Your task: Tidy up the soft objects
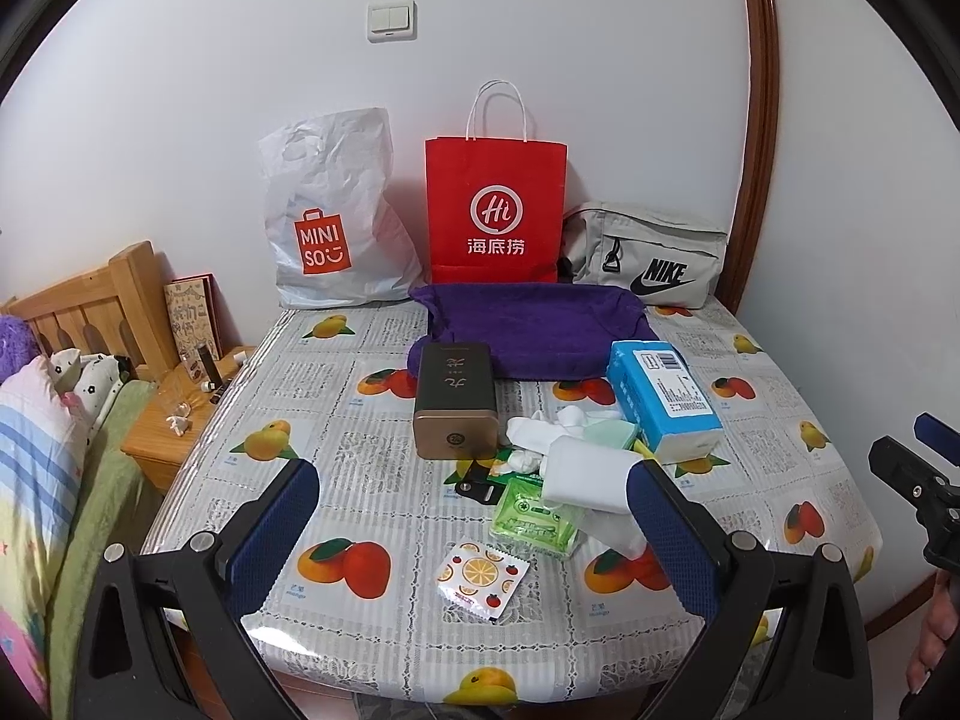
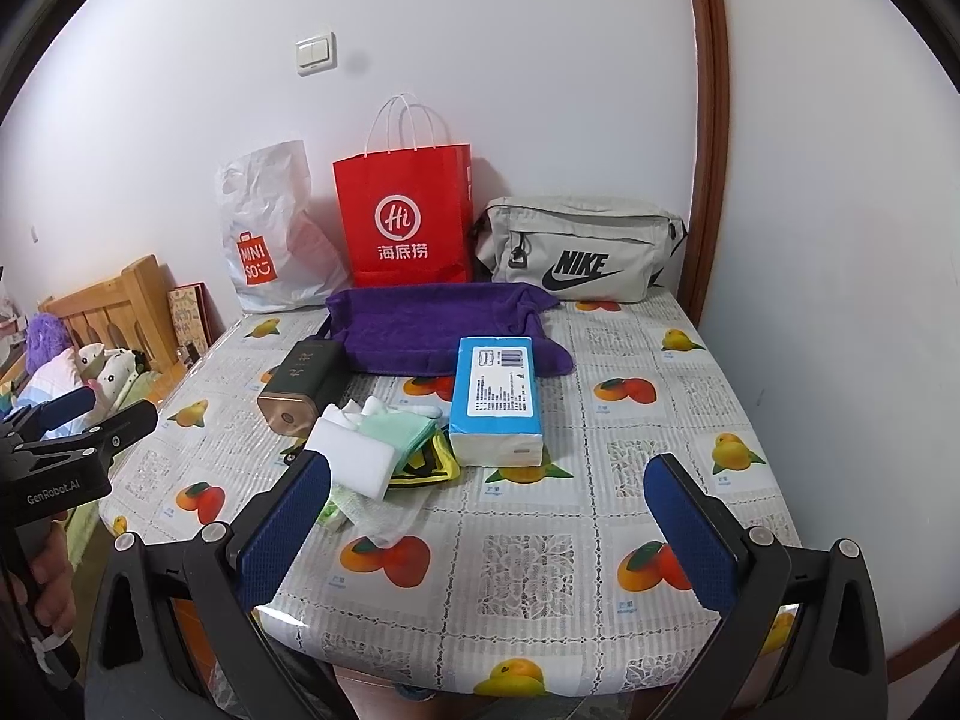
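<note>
Left claw (image 1: 474, 531): held low over the near edge of the surface (image 1: 372, 360), fingers spread wide apart, nothing gripped; it is aimed at the pile, presumably so a first item can be taken.
Right claw (image 2: 486, 525): likewise spread apart and empty, poised above the bare near-right part of the surface, well apart from the pile.
Soft objects: a loose pile is seen mid-surface, made up of a white folded cloth (image 1: 585, 474), a pale green cloth (image 2: 399, 432), white socks (image 1: 534, 426) and a green wipes pack (image 1: 534, 519), all touching or overlapping.
Tissue pack (image 2: 495, 399): laid flat just beside the pile on its right, one end touching it.
Purple towel (image 1: 528, 327): spread behind the pile with raised edges, so a shallow tray seems formed; nothing is seen in it.
Tin box (image 1: 456, 399): laid on its side left of the pile, lid closed; contents cannot be told.
Bags: a white plastic bag (image 1: 330, 222), a red paper bag (image 1: 495, 210) and a grey waist bag (image 1: 651, 255) are stood against the wall, likely as receptacles; their insides are hidden.
Small sachet (image 1: 480, 576): left alone near the front edge.
Progress: sorting is judged not yet begun.
</note>
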A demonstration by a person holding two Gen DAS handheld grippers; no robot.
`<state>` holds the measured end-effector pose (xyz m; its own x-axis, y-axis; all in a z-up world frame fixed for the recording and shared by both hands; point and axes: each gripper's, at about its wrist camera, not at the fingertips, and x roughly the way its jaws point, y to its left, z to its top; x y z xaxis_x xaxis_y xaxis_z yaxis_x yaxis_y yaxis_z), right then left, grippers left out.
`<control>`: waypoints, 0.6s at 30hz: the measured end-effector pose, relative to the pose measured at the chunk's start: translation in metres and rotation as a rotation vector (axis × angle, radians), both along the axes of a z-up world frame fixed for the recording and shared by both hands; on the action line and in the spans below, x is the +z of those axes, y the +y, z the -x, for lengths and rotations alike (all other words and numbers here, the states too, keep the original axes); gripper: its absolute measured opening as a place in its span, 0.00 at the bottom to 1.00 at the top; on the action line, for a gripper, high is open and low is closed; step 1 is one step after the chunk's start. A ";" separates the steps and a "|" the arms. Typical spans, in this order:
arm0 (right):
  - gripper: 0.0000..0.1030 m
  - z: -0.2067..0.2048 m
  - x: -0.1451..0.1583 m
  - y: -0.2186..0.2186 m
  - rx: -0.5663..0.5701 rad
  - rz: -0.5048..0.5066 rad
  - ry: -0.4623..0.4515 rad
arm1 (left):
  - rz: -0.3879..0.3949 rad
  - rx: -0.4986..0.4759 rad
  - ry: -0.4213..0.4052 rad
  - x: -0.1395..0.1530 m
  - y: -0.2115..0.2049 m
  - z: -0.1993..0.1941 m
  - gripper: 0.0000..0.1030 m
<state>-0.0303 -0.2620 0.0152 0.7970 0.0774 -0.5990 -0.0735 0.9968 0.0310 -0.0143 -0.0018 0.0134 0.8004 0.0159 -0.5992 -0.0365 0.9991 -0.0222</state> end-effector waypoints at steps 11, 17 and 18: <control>1.00 0.005 0.001 0.000 -0.003 -0.005 -0.007 | -0.002 0.002 -0.002 -0.001 -0.001 0.001 1.00; 1.00 0.005 0.000 0.000 -0.004 -0.005 -0.007 | -0.002 0.000 -0.003 0.001 0.000 0.002 1.00; 1.00 0.005 0.001 0.000 -0.004 -0.005 -0.007 | -0.004 0.001 -0.003 0.000 -0.001 0.002 1.00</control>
